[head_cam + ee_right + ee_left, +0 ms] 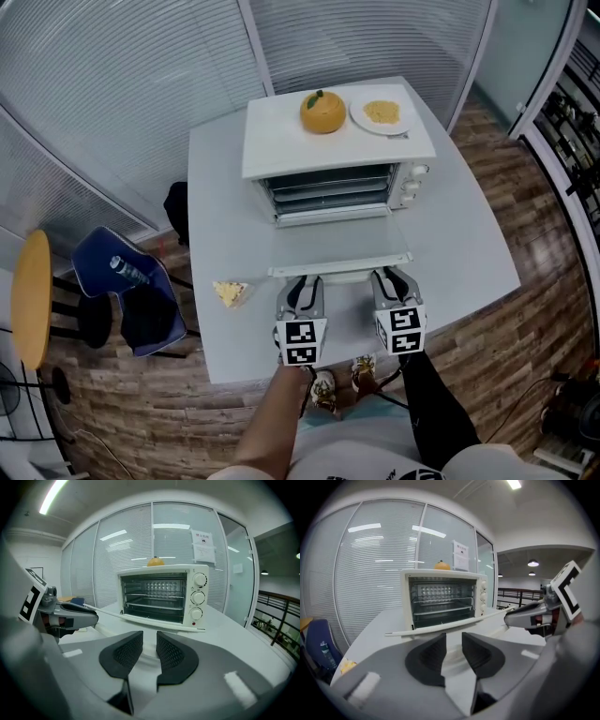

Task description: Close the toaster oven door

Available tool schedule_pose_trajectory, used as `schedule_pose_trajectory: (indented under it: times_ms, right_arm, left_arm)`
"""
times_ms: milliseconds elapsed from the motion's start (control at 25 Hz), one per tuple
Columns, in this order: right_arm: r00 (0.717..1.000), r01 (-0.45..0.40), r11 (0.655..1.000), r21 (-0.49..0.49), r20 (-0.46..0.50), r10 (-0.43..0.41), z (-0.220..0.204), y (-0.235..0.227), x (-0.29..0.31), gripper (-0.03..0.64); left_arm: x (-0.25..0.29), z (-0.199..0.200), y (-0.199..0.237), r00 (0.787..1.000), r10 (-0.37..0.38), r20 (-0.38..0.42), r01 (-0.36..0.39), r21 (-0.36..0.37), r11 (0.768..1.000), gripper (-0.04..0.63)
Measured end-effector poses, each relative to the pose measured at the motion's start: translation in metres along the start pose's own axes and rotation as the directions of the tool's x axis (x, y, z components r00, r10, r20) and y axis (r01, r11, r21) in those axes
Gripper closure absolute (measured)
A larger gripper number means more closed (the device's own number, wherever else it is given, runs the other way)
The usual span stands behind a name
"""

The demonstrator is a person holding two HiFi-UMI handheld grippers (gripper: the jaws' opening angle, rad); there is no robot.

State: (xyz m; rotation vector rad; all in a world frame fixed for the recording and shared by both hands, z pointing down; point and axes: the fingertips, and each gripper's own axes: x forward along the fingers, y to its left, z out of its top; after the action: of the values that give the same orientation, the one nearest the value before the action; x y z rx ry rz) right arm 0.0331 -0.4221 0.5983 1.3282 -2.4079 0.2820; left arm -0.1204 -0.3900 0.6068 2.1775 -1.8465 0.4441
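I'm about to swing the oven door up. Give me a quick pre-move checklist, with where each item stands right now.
1. Door bare, nothing resting on it: ok.
2. Nothing sticking out of the oven mouth: ok, only racks show inside.
3. Left gripper jaws apart and empty: ok.
4. Right gripper jaws apart and empty: ok.
5. Either gripper touching the handle: cannot tell; both sit right at its front edge.
6. Orange and plate on top, back from the front edge: ok.
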Motion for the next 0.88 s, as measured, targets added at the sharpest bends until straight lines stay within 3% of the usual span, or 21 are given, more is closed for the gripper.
schedule_pose_trajectory:
  times_ms: [880]
  right_arm:
    - [0.996, -0.018, 0.999, -0.039, 0.092, 0.021, 0.047, -0.008, 0.003, 0.526]
  left_arm:
    - [0.011, 0.049, 0.006, 0.997, 0.04, 0.066, -0.04, 0.006, 0.999, 0.436]
